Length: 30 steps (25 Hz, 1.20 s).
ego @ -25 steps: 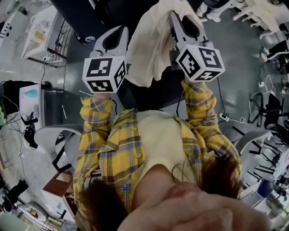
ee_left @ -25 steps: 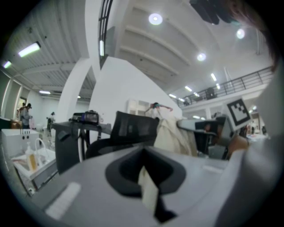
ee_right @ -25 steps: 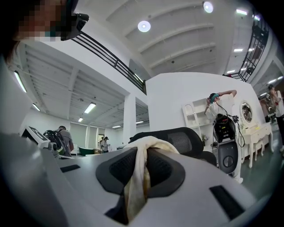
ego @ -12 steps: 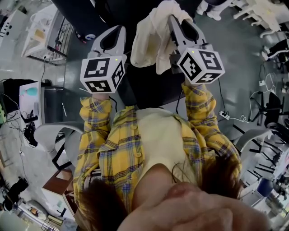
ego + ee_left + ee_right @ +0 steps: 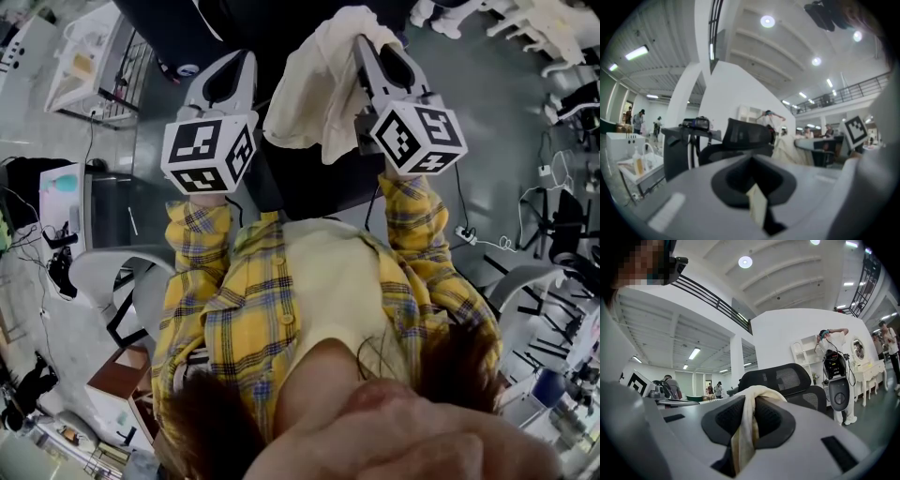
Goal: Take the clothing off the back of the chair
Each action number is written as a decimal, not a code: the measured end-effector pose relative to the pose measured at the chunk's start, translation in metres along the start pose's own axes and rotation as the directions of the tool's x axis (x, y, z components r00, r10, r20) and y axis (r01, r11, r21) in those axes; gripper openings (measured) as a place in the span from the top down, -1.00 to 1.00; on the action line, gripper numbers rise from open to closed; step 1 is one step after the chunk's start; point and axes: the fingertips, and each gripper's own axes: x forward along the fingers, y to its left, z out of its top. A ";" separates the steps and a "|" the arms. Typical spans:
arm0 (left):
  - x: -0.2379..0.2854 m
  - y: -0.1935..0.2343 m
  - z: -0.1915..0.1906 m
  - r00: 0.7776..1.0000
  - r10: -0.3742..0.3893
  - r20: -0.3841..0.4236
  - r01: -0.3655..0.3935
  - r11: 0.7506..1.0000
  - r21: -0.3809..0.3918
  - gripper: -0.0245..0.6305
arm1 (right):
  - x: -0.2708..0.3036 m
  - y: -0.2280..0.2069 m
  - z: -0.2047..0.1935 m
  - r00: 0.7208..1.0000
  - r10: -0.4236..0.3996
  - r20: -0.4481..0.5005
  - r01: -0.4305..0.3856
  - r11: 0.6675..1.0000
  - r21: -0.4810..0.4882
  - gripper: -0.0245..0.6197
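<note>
Evidently the lifting step is about done: the right gripper (image 5: 749, 401) pinches the cream garment (image 5: 314, 94) in its nearly closed jaws, the chair (image 5: 780, 378) just ahead. The left gripper (image 5: 244, 61) beside it is closed, empty. Next, carry the garment clear.

The smooth grey floor (image 5: 497, 122) is carrying everything here. A black chair (image 5: 305, 183) is standing on it straight ahead, and its mesh back (image 5: 780, 378) is showing upright in the right gripper view. Off to the right, a white power strip (image 5: 466, 243) is lying flat on the floor with its cable (image 5: 506, 247) trailing away beside it. A white wire rack (image 5: 94, 70) is standing at the far left, and pale furniture legs (image 5: 525, 23) are resting on the floor at the far right. Nearer, on the left, a pale curved bench (image 5: 98, 277) is sitting on the floor.
</note>
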 end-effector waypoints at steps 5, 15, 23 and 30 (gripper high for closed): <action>-0.007 0.003 -0.003 1.000 0.015 0.000 -0.015 1.000 -0.017 0.92 | -0.008 0.008 -0.007 1.000 0.016 -0.012 -0.016 1.000 0.018 0.72; -0.012 0.011 -0.006 0.999 0.032 -0.002 -0.033 0.998 -0.046 0.91 | -0.011 0.015 -0.026 0.998 0.031 -0.052 -0.028 0.999 0.041 0.73; -0.015 0.016 -0.011 0.999 0.040 -0.009 -0.040 0.998 -0.055 0.92 | -0.010 0.022 -0.037 0.996 0.042 -0.073 -0.040 0.998 0.042 0.73; -0.016 0.017 -0.018 0.999 0.043 -0.027 -0.045 0.997 -0.064 0.92 | -0.010 0.022 -0.042 0.995 0.042 -0.086 -0.037 0.997 0.061 0.73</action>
